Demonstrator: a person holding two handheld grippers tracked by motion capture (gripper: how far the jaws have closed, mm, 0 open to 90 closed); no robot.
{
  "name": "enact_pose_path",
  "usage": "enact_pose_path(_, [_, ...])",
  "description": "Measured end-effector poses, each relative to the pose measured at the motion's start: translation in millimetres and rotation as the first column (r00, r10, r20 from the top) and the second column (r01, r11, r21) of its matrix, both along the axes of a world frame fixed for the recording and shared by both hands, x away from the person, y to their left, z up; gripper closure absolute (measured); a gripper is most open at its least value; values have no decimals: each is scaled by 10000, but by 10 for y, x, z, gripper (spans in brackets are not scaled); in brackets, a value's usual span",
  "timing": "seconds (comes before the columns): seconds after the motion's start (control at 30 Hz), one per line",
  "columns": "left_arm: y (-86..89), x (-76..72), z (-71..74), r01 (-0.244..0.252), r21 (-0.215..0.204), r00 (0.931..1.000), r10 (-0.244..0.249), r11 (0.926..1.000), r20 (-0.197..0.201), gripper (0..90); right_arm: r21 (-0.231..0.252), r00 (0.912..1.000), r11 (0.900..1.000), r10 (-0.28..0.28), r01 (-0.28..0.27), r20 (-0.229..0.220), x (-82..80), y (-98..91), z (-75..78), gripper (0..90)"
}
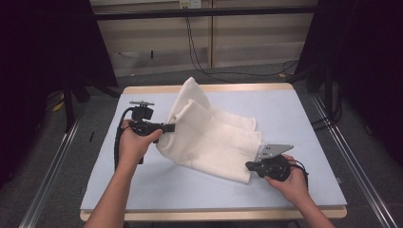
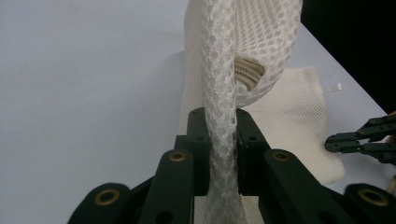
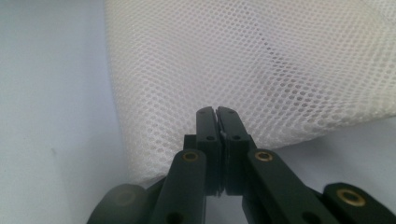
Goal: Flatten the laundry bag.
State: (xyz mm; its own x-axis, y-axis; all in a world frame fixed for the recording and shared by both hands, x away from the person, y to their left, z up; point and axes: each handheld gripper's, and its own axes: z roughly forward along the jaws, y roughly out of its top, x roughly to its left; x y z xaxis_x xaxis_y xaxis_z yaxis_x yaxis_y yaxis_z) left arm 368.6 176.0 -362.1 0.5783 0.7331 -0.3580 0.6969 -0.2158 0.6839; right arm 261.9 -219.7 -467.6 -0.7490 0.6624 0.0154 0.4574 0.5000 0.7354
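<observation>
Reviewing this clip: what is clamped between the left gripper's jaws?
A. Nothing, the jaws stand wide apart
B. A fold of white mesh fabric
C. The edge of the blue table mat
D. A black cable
B. In the left gripper view, the left gripper has its jaws pressed on a bunched fold of the white mesh fabric, which rises between them; the high view shows that end lifted off the table.

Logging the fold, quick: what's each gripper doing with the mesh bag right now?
Left gripper: closed on a bunched edge of the white mesh bag, lifted off the table.
Right gripper: closed on the bag's near corner, low at the table.
</observation>
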Motion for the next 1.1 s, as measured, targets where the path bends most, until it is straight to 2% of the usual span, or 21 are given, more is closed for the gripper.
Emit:
enact_pose_path(0.07, [86,24,-10,-189,229,9998,190,9996,-21,788,3,10000,10000,-17,17,21,-1,-8,0,885])
enact_pose_path(0.1, [169,44,-41,-271,158,9996,273,9995,-125,779,-8,10000,10000,-30,30,20,-2,-9,1,883])
enact_pose_path(0.2, [236,53,-66,-458,86,9989,459,9989,-77,737,-7,10000,10000,-65,65,42,-6,-10,3,882])
enact_pose_path(0.23, [277,56,-81,-600,-9,9982,600,9982,41,699,11,9999,9999,-127,127,-3,-14,-14,7,881])
enact_pose_path(0.27, [317,60,-86,-635,64,9978,634,9980,194,699,11,9999,9999,-127,127,-3,-14,-14,7,881])
enact_pose_path(0.3, [387,63,-84,-807,-20,9963,807,9967,306,619,40,9999,9999,-126,126,16,-14,-18,6,880])
enact_pose_path(0.4, [449,63,-76,-873,48,9952,869,9962,449,528,47,9998,9998,-179,178,37,-12,-17,6,878])
enact_pose_path(0.43, [520,60,-74,-943,191,9944,933,9954,503,497,50,9998,9998,-195,195,15,-7,-15,5,875])
enact_pose_path(0.53, [602,50,-86,-1109,267,9929,1096,9935,467,476,65,9999,9999,-160,160,5,2,-13,6,875])
enact_pose_path(0.57, [702,33,-109,-1240,174,9915,1232,9921,416,457,73,9999,9998,-161,161,-27,8,-11,9,872])
enact_pose_path(0.67, [761,13,-124,-1279,197,9909,1270,9916,435,430,81,9996,9996,-261,261,-48,12,-11,10,870])
enact_pose_path(0.7, [773,0,-132,-1291,207,9907,1280,9914,472,412,134,9998,9997,-192,193,-113,23,-14,10,868])
enact_pose_path(0.77, [751,-45,-154,-925,229,9950,916,9954,393,421,214,9994,9994,-279,283,-191,30,-20,18,861])
enact_pose_path(0.87, [696,-81,-186,-671,224,9970,662,9975,401,425,265,9991,9988,-399,403,-157,32,-27,29,845])
enact_pose_path(0.93, [602,-128,-266,-343,310,9986,330,9989,412,434,381,9982,9976,-569,575,-166,35,-55,52,800])
enact_pose_path(1.0, [578,-139,-292,-268,287,9988,256,9992,421,445,474,9976,9966,-660,669,-207,36,-77,69,766])
enact_pose_path(1.03, [506,-173,-362,-101,218,9990,91,9997,427,453,732,9953,9929,-919,939,-296,45,-121,98,718])
enact_pose_path(1.07, [506,-173,-362,-101,218,9990,91,9997,427,471,732,9953,9929,-919,939,-296,45,-121,98,718])
enact_pose_path(1.1, [426,-210,-432,87,193,9992,-95,9998,397,480,836,9913,9880,-1281,1302,-299,57,-159,124,631])
